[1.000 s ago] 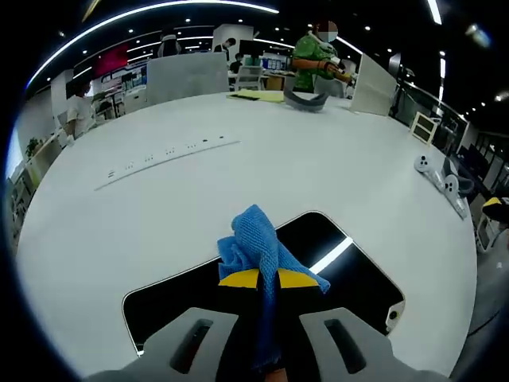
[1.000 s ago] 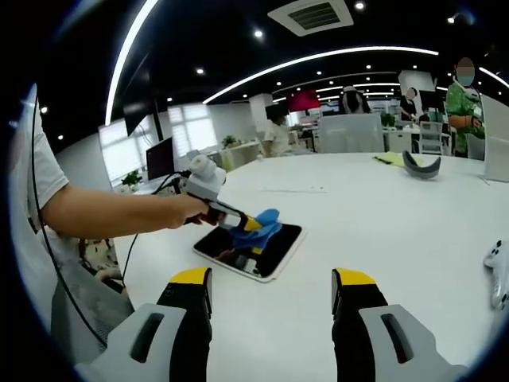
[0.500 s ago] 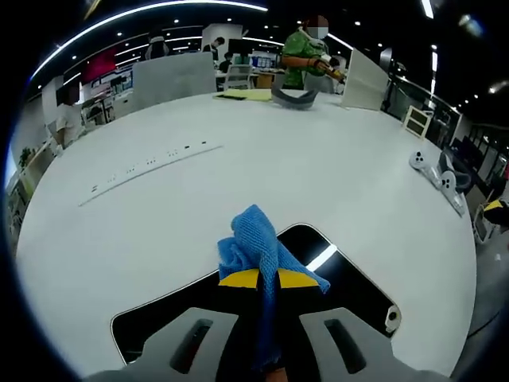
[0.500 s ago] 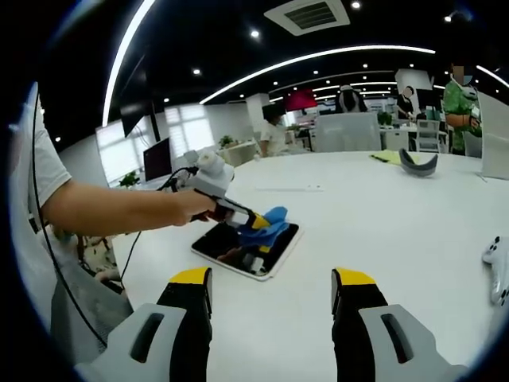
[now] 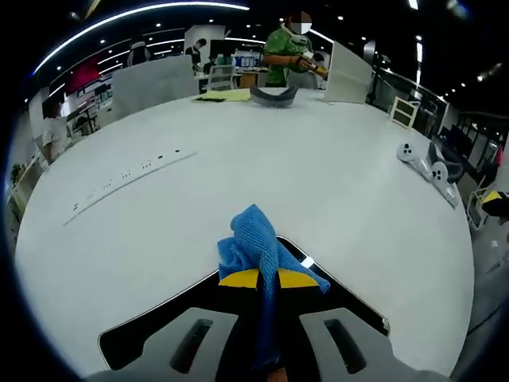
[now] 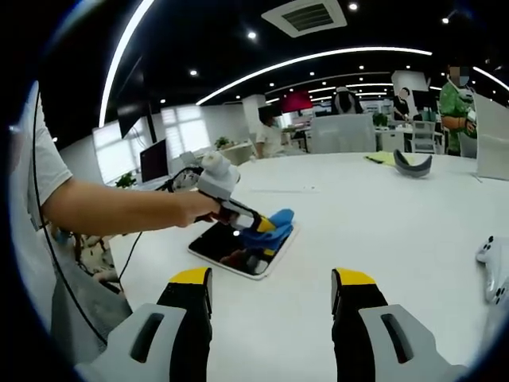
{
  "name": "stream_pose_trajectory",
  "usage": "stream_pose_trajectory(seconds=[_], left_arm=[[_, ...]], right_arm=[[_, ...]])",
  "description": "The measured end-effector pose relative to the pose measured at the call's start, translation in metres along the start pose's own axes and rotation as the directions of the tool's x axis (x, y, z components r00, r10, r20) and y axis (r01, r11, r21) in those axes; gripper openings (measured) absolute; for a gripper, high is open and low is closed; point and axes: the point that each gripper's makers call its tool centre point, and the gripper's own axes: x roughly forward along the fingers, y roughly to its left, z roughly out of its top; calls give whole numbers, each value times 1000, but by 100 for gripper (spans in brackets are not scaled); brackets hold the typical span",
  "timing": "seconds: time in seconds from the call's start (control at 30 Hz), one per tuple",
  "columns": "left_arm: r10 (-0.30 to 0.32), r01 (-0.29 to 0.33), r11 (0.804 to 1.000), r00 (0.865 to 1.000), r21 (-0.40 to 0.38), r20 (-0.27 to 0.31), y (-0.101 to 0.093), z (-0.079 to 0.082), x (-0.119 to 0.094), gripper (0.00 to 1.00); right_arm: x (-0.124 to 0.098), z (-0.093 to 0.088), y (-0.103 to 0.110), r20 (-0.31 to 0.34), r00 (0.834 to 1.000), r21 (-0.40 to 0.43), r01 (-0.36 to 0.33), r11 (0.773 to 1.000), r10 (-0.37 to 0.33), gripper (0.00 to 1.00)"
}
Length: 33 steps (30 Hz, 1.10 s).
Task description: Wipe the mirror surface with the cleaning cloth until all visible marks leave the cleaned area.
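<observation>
Firstly, left gripper view:
Left gripper (image 5: 262,280): rises from the bottom centre of the frame; its yellow-tipped jaws are closed on the cleaning cloth.
Cleaning cloth (image 5: 253,241): blue, bunched, standing above the jaw tips at lower centre, over the far edge of the mirror.
Mirror (image 5: 171,327): dark, flat, white-rimmed rectangle lying on the table in the lower part of the frame, one corner pointing toward lower right; a short bright reflection shows just right of the cloth.
Table (image 5: 238,175): large white surface across the middle of the frame.
Game controllers (image 5: 421,161): white, at the right edge of the table, well apart from the mirror.
Person in green (image 5: 284,56): standing beyond the far table edge, top centre.

Right gripper view:
Right gripper (image 6: 270,306): two grey jaws with yellow tips at the bottom of the frame, set wide apart, nothing between them, above bare table (image 6: 382,239).
Left gripper (image 6: 242,219): enters from the left, held in a hand (image 6: 189,209) on a bare forearm, and clamps the cleaning cloth (image 6: 270,225).
Cleaning cloth position: at the mirror's far right edge, centre-left of the frame.
Mirror (image 6: 227,251): flat on the table, beyond the right gripper's jaws and apart from them.
</observation>
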Motion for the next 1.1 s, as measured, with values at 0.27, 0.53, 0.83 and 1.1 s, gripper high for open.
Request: stream_pose_trajectory(seconds=[0.27, 0.53, 0.83, 1.1], left_arm=[[-16, 16, 1000, 1000, 17, -2, -7, -1, -2, 4], [-23, 23, 999, 1000, 24, -2, -9, -1, -3, 4], [-38, 38, 999, 999, 34, 3, -15, -4, -6, 4], [-50, 50, 998, 999, 33, 7, -21, -8, -10, 4]], right_arm=[[0, 0, 4, -2, 1000, -5, -4, 1000, 4, 59], [1, 0, 6, -5, 1000, -8, -11, 1000, 11, 59], [2, 0, 5, -2, 1000, -8, -12, 1000, 12, 59], [3, 0, 7, -1, 1000, -7, -15, 1000, 15, 59]])
